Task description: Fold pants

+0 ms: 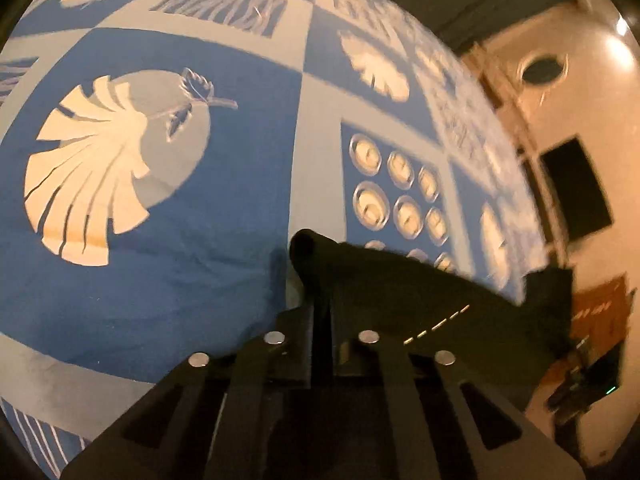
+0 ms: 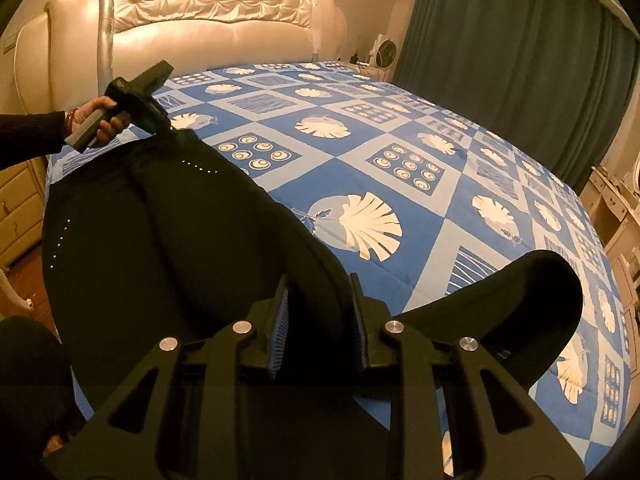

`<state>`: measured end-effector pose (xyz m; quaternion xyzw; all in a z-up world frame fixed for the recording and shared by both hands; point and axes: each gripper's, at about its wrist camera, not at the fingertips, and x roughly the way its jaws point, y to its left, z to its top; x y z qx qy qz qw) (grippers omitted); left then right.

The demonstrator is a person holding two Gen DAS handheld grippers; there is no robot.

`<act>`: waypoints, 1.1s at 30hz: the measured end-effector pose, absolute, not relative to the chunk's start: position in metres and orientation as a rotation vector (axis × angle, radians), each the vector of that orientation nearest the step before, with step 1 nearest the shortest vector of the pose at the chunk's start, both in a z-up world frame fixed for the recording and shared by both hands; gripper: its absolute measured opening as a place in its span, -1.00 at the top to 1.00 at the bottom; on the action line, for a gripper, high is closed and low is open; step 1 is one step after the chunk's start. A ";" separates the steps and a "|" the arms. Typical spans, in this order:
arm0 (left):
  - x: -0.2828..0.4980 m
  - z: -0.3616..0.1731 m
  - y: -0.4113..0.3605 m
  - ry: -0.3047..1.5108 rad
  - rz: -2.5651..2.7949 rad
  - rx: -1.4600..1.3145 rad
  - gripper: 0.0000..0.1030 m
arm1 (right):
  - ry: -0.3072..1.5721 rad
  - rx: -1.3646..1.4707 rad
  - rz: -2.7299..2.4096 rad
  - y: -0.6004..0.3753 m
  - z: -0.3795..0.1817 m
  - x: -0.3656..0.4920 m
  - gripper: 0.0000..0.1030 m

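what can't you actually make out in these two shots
- Left wrist view: left gripper fingertips, buried in the black pants.
- Left wrist view: room beyond the bed, blurred.
- Right wrist view: right gripper pad contact, black on black.
- Right wrist view: pants' near end, behind the gripper body.

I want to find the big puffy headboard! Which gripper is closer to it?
Left. The left gripper holds the black pants at the end of the bed nearest the headboard. The right gripper grips the pants at the far end.
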<state>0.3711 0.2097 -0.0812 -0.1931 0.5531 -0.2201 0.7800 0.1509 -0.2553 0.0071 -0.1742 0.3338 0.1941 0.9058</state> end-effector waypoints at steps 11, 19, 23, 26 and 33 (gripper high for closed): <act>0.295 -0.017 0.234 0.913 -0.604 -0.535 0.91 | 0.609 -0.474 0.311 -0.252 0.013 0.111 0.50; 0.193 -0.041 0.273 0.920 -0.595 -0.596 0.85 | 0.692 -0.411 0.293 -0.253 -0.020 0.055 0.50; 0.157 -0.078 0.285 1.020 -0.523 -0.636 0.56 | 0.780 -0.320 0.295 -0.257 -0.044 0.038 0.29; 0.130 -0.103 0.297 1.084 -0.448 -0.671 0.54 | 0.846 -0.249 0.287 -0.260 -0.056 0.023 0.02; 0.082 -0.084 0.317 0.989 -0.322 -0.811 0.40 | 0.826 0.148 0.275 -0.289 -0.036 -0.011 -0.42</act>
